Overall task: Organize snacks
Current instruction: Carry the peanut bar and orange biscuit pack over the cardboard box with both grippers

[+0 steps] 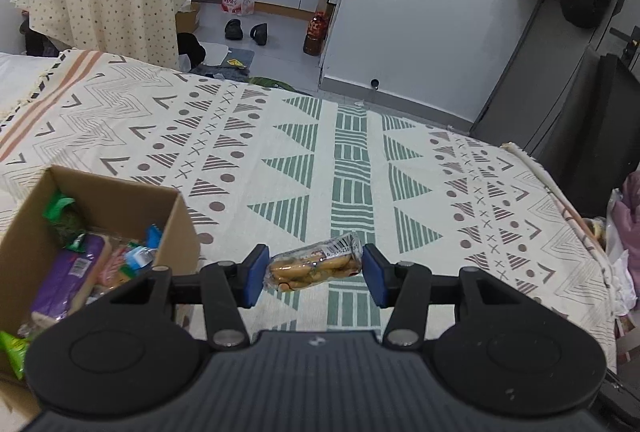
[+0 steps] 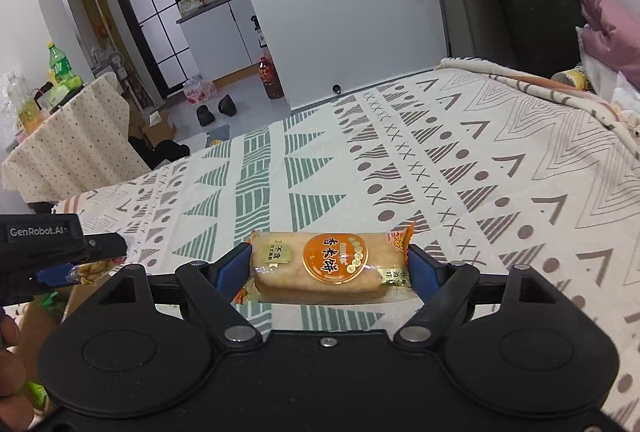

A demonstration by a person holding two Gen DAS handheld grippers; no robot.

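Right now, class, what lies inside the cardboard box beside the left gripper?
Inside the cardboard box: a purple packet, green wrappers and a blue one. The left gripper body hides the box's near part; lower layers are covered.

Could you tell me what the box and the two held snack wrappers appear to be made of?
The box looks like plain brown cardboard, matte, with raw cut edges. The biscuit pack and the cake pack seem to be thin clear plastic film: glossy, crinkled, contents showing through.

left tongs (image 1: 314, 274) and right tongs (image 2: 330, 268) both clamped, level, side by side.
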